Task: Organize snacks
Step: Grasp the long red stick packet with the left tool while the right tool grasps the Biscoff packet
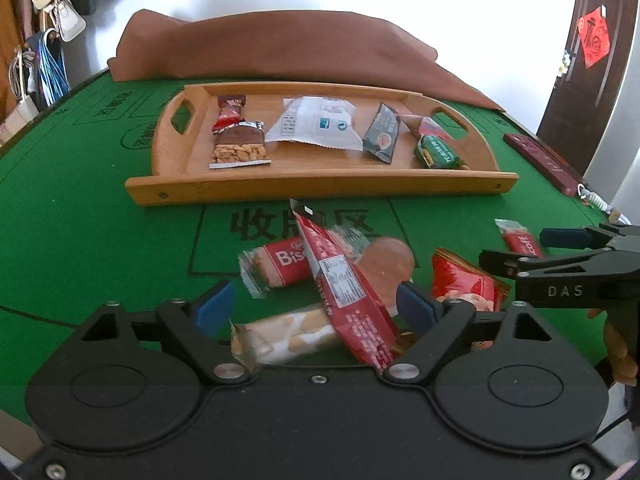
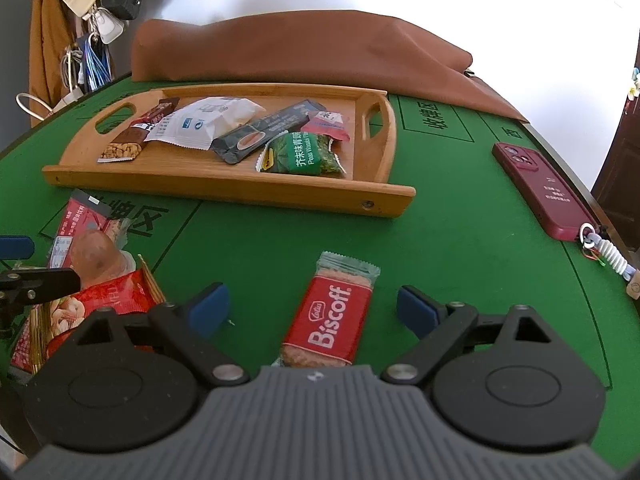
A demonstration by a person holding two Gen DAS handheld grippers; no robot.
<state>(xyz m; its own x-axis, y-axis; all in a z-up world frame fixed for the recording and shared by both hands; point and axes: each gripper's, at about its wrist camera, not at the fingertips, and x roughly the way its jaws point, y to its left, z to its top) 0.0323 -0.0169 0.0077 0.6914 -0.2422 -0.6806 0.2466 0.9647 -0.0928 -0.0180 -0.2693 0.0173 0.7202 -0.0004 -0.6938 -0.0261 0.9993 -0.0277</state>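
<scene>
A wooden tray point(image 1: 320, 188) point(image 2: 224, 188) on the green table holds several snack packets, among them a peanut bar point(image 1: 239, 148), a white packet point(image 1: 316, 124) and a green pea packet point(image 2: 303, 155). My left gripper point(image 1: 314, 306) is open over a pile of loose snacks: a long red packet point(image 1: 348, 292), a Biscoff biscuit point(image 1: 280, 266), a pale biscuit packet point(image 1: 284, 336) and a red bag point(image 1: 464, 284). My right gripper point(image 2: 313, 308) is open with a Biscoff packet point(image 2: 330, 316) lying on the table between its fingers; it also shows in the left wrist view point(image 1: 520, 252).
A dark red phone point(image 2: 544, 192) with a lanyard lies at the table's right edge. A brown cloth point(image 1: 280, 48) is heaped behind the tray. Bags and hats hang at the far left point(image 1: 48, 8). A dark door point(image 1: 592, 60) stands at the right.
</scene>
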